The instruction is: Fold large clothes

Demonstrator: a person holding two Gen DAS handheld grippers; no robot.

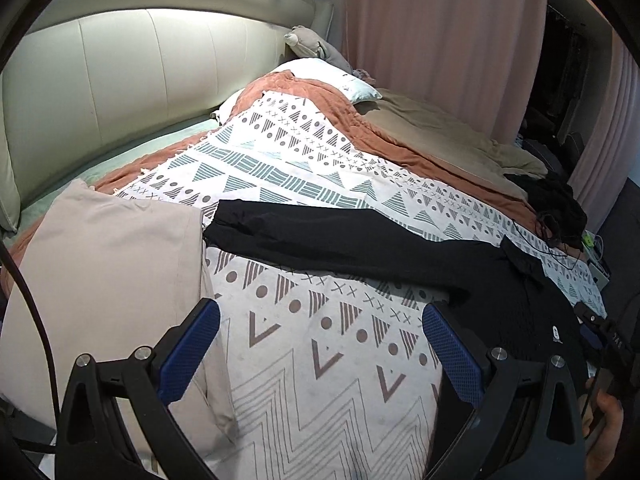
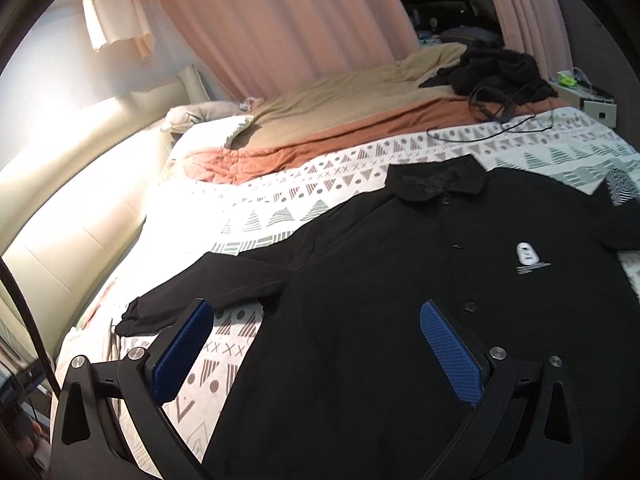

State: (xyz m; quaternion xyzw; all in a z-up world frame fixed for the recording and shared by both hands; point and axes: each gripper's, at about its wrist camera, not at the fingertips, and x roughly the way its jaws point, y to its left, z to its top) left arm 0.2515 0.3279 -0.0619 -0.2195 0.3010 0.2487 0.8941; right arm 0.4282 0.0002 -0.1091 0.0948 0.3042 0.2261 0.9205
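Note:
A black long-sleeved button shirt (image 2: 400,280) with a small white chest logo lies spread face up on the patterned bedspread (image 2: 280,208). Its left sleeve (image 1: 340,244) stretches out flat toward the headboard side. My left gripper (image 1: 320,316) is open and empty, hovering over the bedspread (image 1: 312,360) just below that sleeve. My right gripper (image 2: 316,312) is open and empty, above the shirt's lower body near the armpit. A folded beige garment (image 1: 104,280) lies at the left in the left wrist view.
A cream padded headboard (image 1: 120,80) runs along the far left. Pillows (image 1: 320,72), an orange quilt (image 2: 320,140) and a tan blanket (image 2: 340,100) lie at the far side. A black clothes pile (image 2: 496,68) with a thin cable sits near the far corner. Pink curtains (image 2: 280,20) hang behind.

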